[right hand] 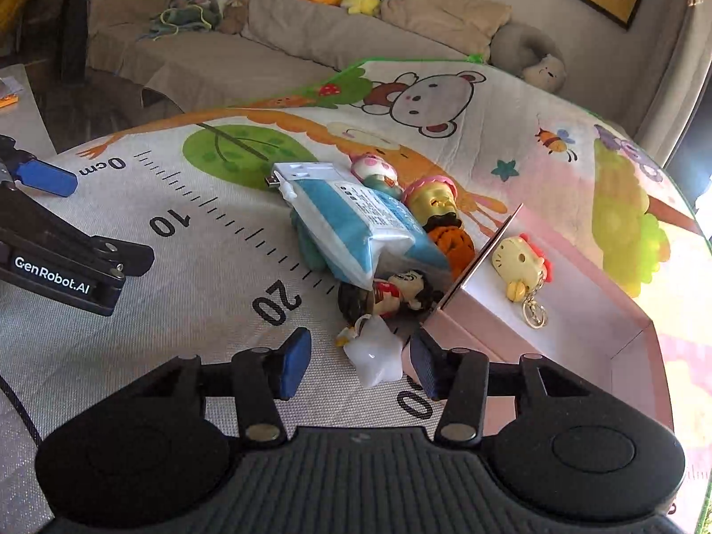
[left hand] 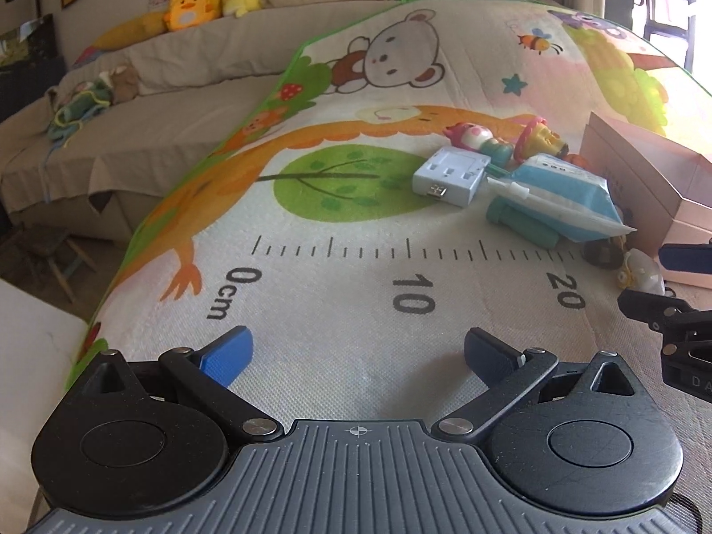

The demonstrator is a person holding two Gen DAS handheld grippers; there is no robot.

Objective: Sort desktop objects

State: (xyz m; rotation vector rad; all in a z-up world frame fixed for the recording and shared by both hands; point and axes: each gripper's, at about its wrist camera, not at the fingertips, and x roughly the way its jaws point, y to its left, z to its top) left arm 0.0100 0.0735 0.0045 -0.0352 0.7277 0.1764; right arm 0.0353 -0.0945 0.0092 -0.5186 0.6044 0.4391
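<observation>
My right gripper (right hand: 359,362) is open, low over the cartoon mat, with a white star toy (right hand: 376,362) lying between its jaws; a gap shows beside the left pad. Just to the right stands an open pink box (right hand: 578,342) holding a yellow cat keychain (right hand: 520,267). Beyond the star lie a dark-haired figurine (right hand: 387,296), a blue-white tissue pack (right hand: 365,227), a yellow-faced figurine (right hand: 434,200) and a white USB adapter (right hand: 307,173). My left gripper (left hand: 356,351) hangs wide open and empty over the printed ruler, short of the adapter (left hand: 449,173) and the pack (left hand: 565,196).
The cartoon mat (left hand: 356,222) covers the table; its green-trimmed edge drops off at the left. A beige sofa (left hand: 178,89) with plush toys (left hand: 196,0) stands behind. A pink bear figurine (left hand: 476,138) and a teal object (left hand: 520,222) lie in the pile.
</observation>
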